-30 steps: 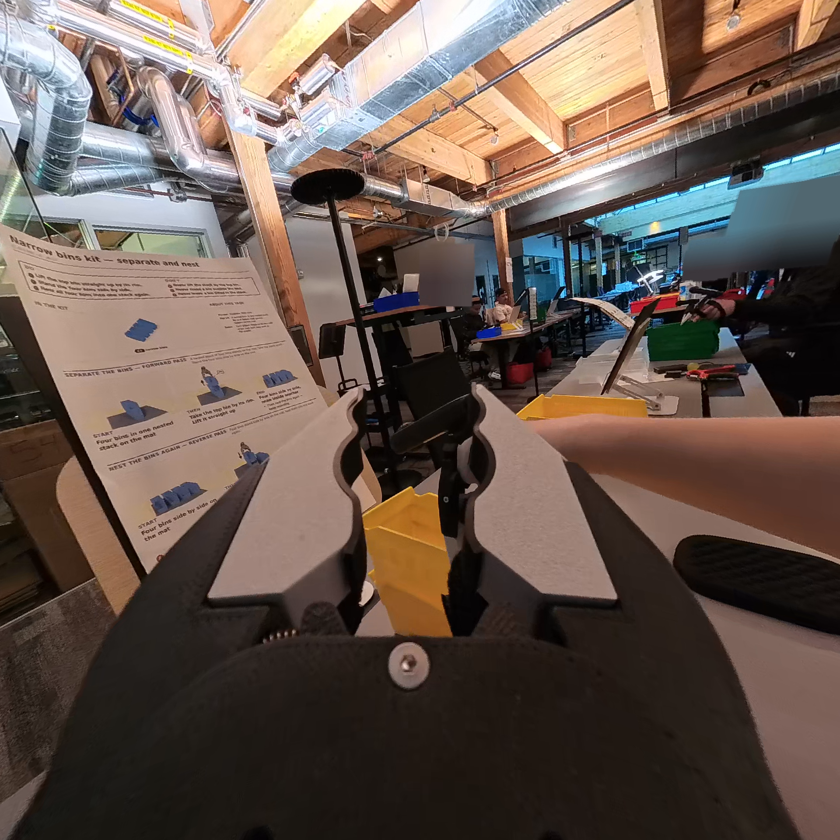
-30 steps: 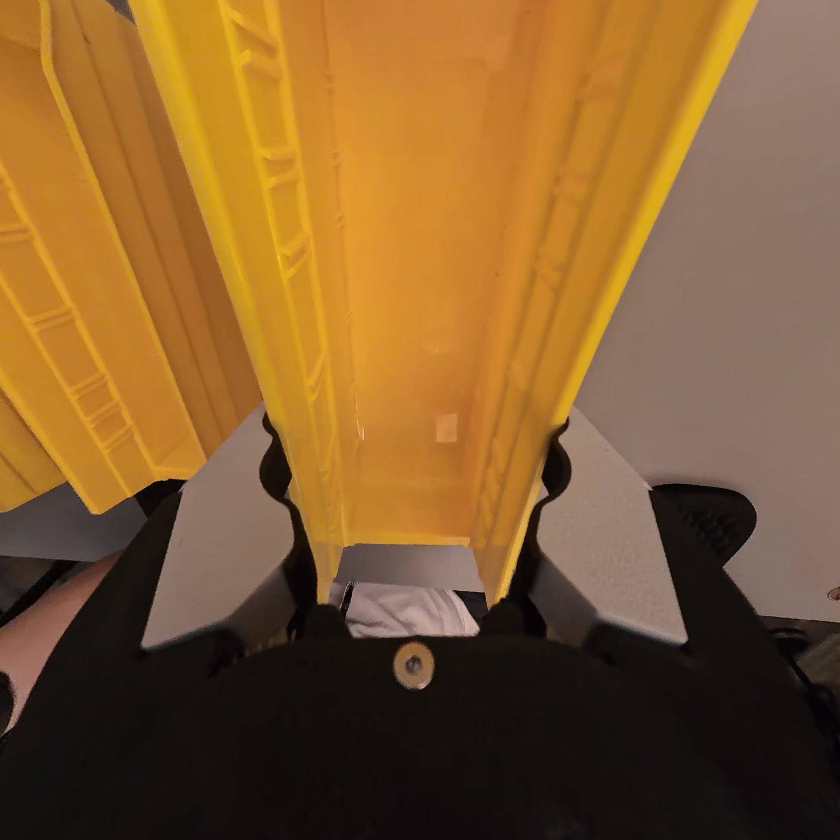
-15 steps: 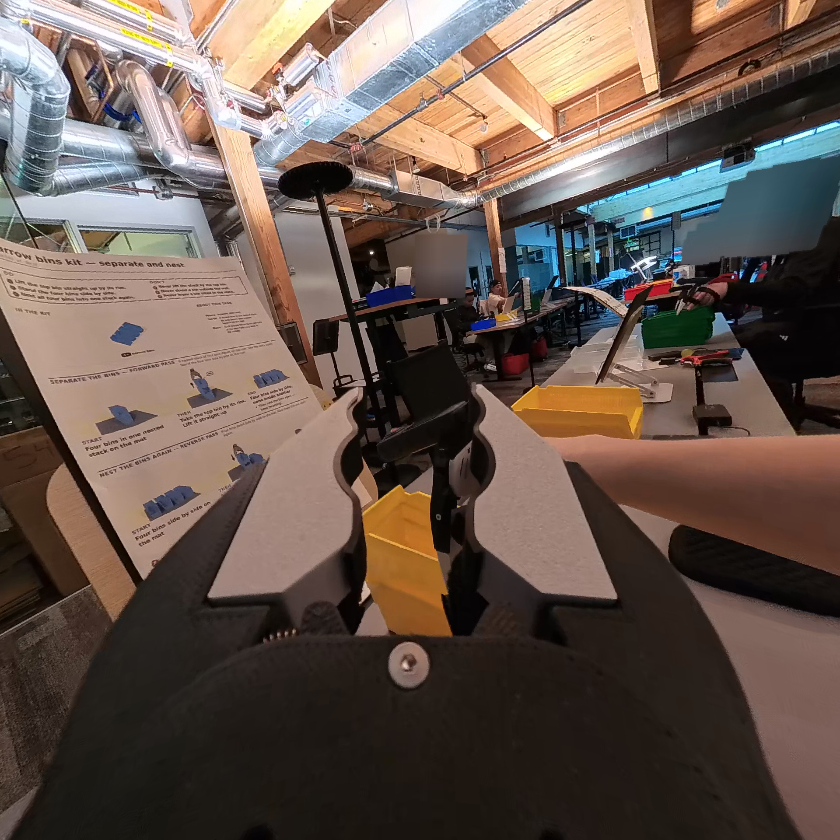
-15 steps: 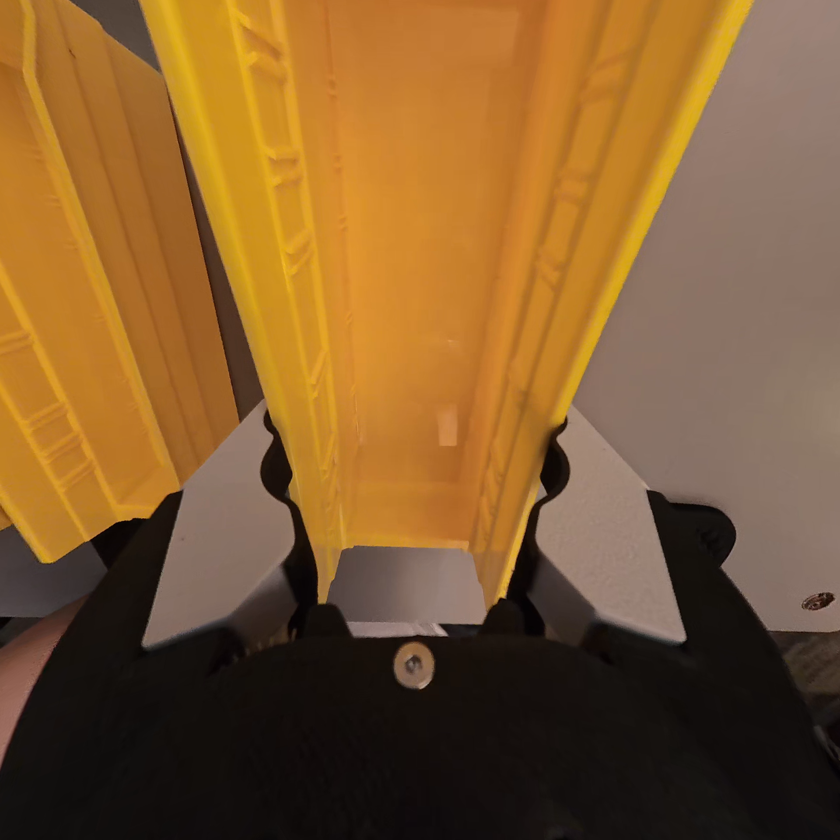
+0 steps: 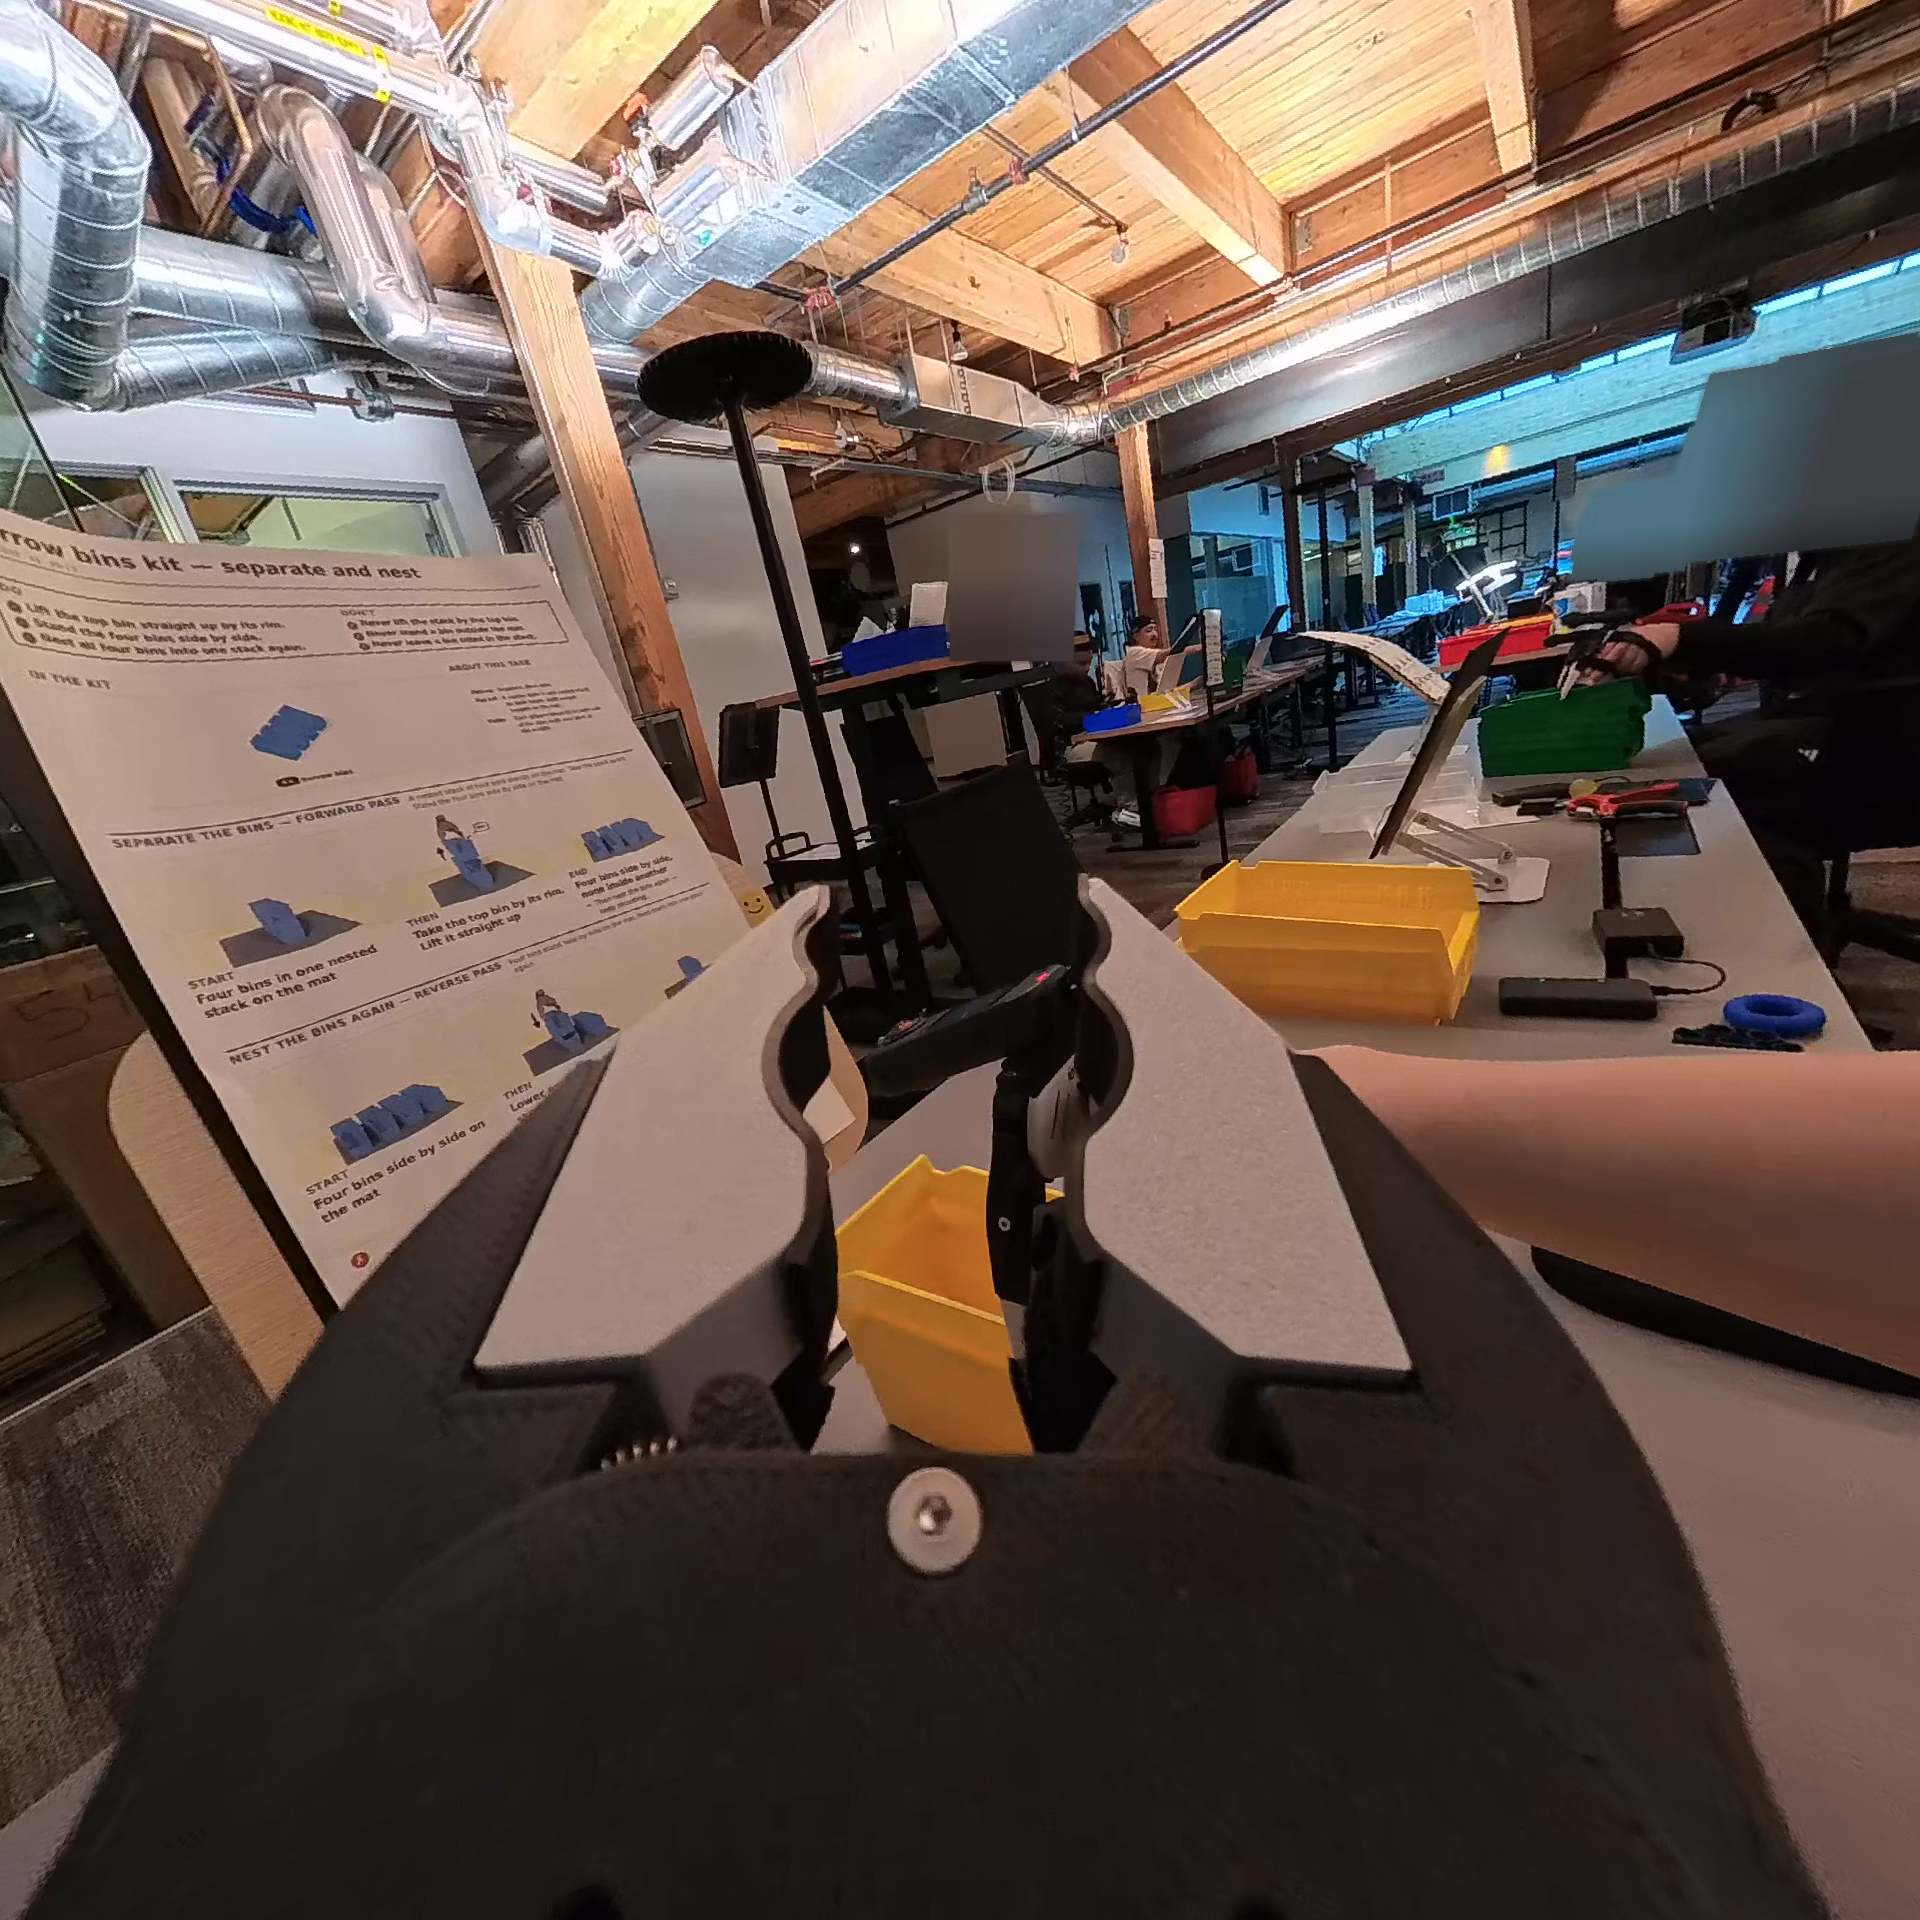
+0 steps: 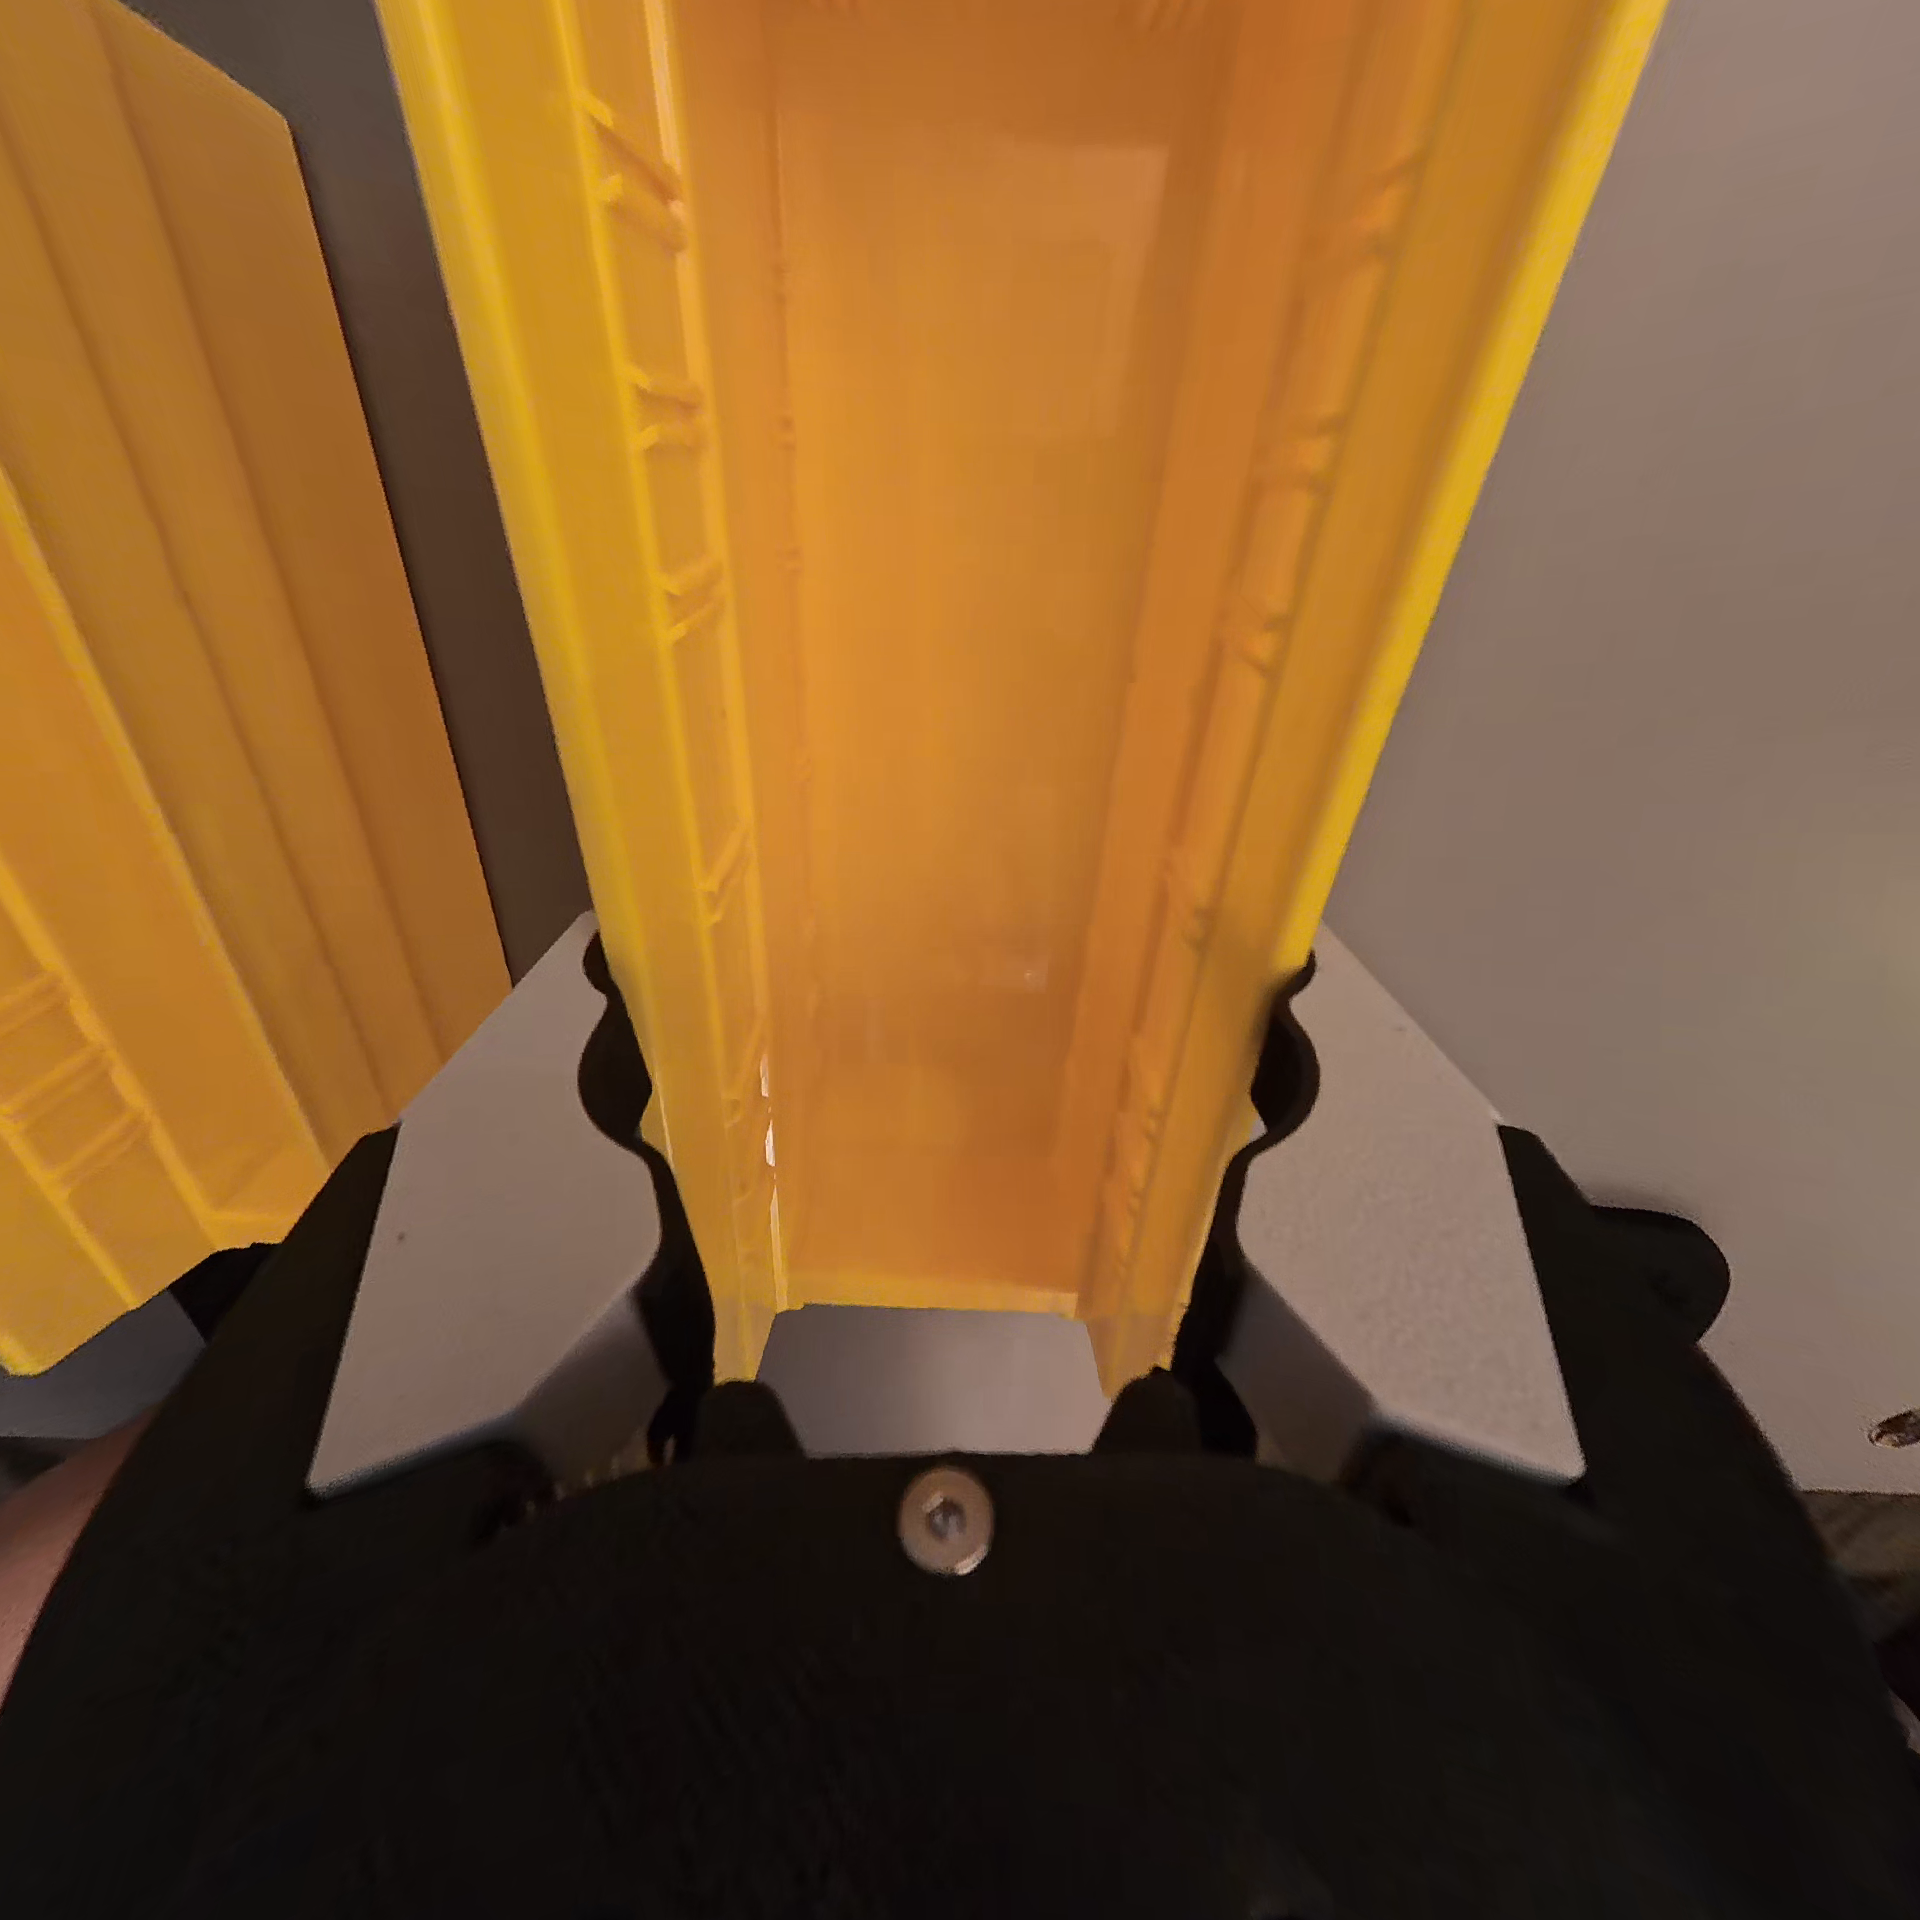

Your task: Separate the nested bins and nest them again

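Under a ceiling of timber beams and silver ducts, the room is an open workshop with rows of desks; a stack of wide yellow trays sits on the neighbouring table. An instruction sheet stands propped at the left.

The pale worktop shows bare to the right of the bins. A person's forearm reaches across it.

Two bins matter here. The narrow yellow bin lies with its long axis running straight away from the right hand-held gripper, open side toward the camera. The second yellow bin lies to its left, nearly parallel but a little slanted. A strip of worktop shows between them, so they are apart.

The right hand-held gripper is spread wide across the near end of the narrow bin, with its pads lying against the two long walls. How firmly they press cannot be told, nor whether the bin rests on the worktop.

The left hand-held gripper is partly open with nothing between its fingers. It looks across at the bin's end from a distance.

The right side is plainly the nearer. Nesting would likely call for a sideways shift to the left and matching the second bin's slant.
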{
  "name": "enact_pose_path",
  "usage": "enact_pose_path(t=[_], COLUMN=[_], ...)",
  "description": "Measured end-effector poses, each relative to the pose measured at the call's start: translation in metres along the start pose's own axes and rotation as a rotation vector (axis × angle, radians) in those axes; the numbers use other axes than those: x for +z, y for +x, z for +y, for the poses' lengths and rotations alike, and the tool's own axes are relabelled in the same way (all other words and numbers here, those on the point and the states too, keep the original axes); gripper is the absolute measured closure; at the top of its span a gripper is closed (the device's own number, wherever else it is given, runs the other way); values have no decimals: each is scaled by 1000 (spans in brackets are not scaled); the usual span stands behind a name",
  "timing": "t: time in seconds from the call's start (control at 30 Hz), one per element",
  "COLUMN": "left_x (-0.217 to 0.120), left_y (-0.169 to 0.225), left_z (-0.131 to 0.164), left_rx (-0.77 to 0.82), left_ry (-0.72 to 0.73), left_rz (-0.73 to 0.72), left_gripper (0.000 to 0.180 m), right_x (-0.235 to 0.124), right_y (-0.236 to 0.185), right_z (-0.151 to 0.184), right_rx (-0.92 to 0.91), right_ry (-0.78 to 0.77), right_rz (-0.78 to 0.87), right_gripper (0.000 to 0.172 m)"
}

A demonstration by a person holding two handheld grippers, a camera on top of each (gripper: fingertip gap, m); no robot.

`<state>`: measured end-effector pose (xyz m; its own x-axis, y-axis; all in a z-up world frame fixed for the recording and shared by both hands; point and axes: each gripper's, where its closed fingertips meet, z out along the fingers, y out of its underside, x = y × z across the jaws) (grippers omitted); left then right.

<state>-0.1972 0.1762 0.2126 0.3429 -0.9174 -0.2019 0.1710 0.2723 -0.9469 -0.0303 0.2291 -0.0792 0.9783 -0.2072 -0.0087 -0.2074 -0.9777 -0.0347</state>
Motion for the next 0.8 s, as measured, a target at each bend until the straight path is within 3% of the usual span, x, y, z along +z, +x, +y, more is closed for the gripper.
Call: enact_pose_path(t=[0.27, 0.53, 0.67, 0.8], left_x=[6, 13, 12, 9], left_y=[-14, -20, -28, -33], left_z=[10, 9, 22, 42], left_rx=[-28, 9, 62, 19], left_ry=[-34, -52, -158, -280], left_rz=[-85, -207, -303, -351], left_gripper=[130, 100, 84, 60], right_x=[-2, -74, -144, -241], right_y=[-6, -1, 22, 72], right_z=[-3, -4, -4, 0], right_rx=[-81, -309, -449, -539], right_ry=[61, 381, 755, 1429], right_rz=[-53, -147, -185, -26], right_gripper=[29, 25, 26, 27])
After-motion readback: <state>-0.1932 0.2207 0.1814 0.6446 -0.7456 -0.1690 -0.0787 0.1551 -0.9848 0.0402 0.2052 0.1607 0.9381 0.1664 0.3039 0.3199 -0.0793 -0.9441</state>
